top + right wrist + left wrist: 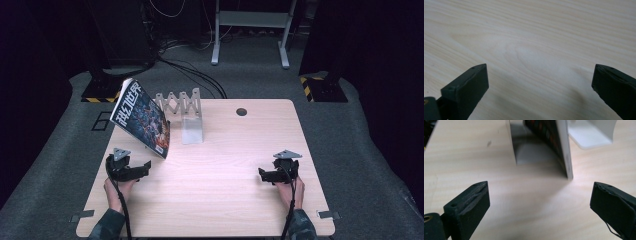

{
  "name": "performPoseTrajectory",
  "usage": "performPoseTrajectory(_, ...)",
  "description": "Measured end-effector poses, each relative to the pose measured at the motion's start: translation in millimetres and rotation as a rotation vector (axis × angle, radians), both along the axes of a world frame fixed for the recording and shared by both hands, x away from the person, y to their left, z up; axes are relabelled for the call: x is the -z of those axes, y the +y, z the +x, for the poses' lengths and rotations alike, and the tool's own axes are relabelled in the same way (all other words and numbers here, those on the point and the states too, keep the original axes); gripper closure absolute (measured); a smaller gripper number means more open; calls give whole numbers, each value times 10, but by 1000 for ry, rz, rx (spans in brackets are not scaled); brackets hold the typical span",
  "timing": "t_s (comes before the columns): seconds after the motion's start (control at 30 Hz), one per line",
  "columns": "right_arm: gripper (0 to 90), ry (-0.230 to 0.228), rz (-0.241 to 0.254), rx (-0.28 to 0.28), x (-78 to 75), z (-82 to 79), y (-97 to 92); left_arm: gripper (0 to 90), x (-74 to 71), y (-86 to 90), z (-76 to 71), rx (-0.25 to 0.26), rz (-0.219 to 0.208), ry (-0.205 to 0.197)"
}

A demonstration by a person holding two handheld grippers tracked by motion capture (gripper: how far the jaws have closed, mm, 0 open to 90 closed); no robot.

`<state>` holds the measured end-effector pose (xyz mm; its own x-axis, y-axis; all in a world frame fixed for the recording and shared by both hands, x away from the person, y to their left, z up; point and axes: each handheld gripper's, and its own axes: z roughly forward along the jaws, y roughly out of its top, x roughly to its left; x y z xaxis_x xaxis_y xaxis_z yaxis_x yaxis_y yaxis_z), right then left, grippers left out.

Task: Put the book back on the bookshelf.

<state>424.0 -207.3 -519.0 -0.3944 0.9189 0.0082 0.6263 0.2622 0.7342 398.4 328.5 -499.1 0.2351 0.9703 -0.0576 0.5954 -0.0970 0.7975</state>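
Wooden desk (225,190) is carrying a leaning magazine (142,117) at one o'clock from the nearer left gripper (142,167); both grippers' jaws are standing wide, holding nothing.

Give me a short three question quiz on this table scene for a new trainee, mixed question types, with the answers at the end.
1. True or false: the left claw grips the magazine.
2. What does the magazine lean against?
A the white expanding rack
B the right claw
C a black box
3. Fill in: both claws stand ____ above the wooden table.

Key
1. False; its jaws are apart with nothing between them.
2. A
3. Open
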Motion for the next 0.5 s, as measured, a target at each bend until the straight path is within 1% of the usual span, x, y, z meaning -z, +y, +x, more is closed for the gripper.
performPoseTrajectory(0.03,0,-3,-1,-2,9,-16,-34,19,29,11,-19,7,10,18)
performPoseTrajectory(0.07,0,4,1,5,17,-28,-52,18,60,23,-34,10,15,31)
performPoseTrajectory(0.13,0,4,7,6,35,-41,-100,13,123,43,-71,6,26,42)
performPoseTrajectory(0.17,0,11,5,12,45,-40,-115,12,147,53,-87,8,29,61)
performPoseTrajectory(0.23,0,5,21,23,77,-41,-140,11,198,62,-114,4,53,71)
performPoseTrajectory(0.27,0,15,21,16,89,-39,-152,11,219,59,-127,-2,72,73)
performPoseTrajectory(0.3,0,22,25,24,100,-33,-147,11,234,57,-140,1,87,82)
performPoseTrajectory(0.33,0,20,11,16,98,-31,-151,11,245,55,-146,1,98,89)
performPoseTrajectory(0.37,0,27,7,10,98,-32,-144,12,262,57,-154,2,113,81)
performPoseTrajectory(0.43,0,13,-14,12,107,-25,-118,16,293,57,-164,7,114,96)
performPoseTrajectory(0.47,0,25,-11,9,102,-30,-117,15,313,60,-173,11,100,103)
performPoseTrajectory(0.5,0,21,-13,8,103,-28,-119,13,325,72,-173,6,88,91)
